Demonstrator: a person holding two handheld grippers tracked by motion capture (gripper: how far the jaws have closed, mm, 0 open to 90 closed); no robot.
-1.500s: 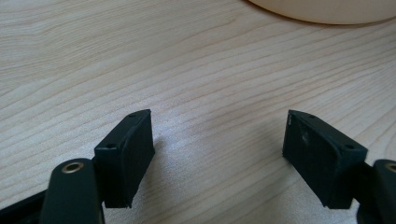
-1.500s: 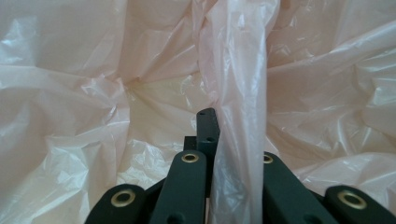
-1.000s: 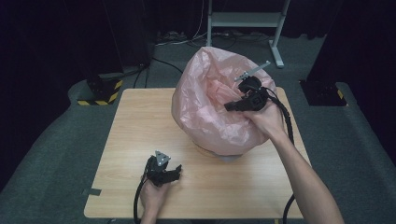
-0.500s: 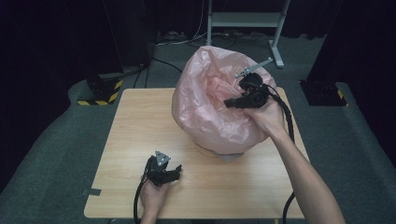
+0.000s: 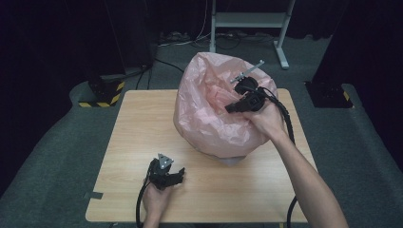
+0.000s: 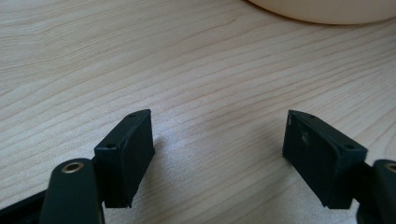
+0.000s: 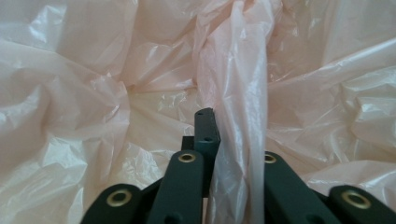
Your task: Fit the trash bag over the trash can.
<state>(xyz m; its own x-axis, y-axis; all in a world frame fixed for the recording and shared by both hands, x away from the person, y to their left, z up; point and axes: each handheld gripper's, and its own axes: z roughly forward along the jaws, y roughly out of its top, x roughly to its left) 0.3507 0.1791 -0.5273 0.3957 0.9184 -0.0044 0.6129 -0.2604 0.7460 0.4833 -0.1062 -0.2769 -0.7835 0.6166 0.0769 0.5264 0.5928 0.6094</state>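
Observation:
A crumpled pink plastic bag (image 5: 209,118) stands puffed up on the wooden table (image 5: 138,123), over a pale container (image 5: 233,160) whose cream rim (image 6: 322,11) shows at the top of the left gripper view. My right gripper (image 5: 231,108) reaches into the bag's mouth from the right. Its jaws have just been closing and now pinch an upright fold of the pink film (image 7: 243,93); the right gripper (image 7: 233,140) is shut on it. My left gripper (image 5: 178,176) rests on the table near the front edge, open, and nothing lies between the jaws of the left gripper (image 6: 219,140).
Grey carpet surrounds the table. Behind it stand a metal frame's legs (image 5: 249,19), a yellow-and-black striped base (image 5: 100,97) at the left and a dark base (image 5: 328,95) at the right. A cable (image 5: 287,128) runs along my right forearm.
The right gripper has shifted only slightly at the bag's mouth. The left gripper has stayed in place on the table.

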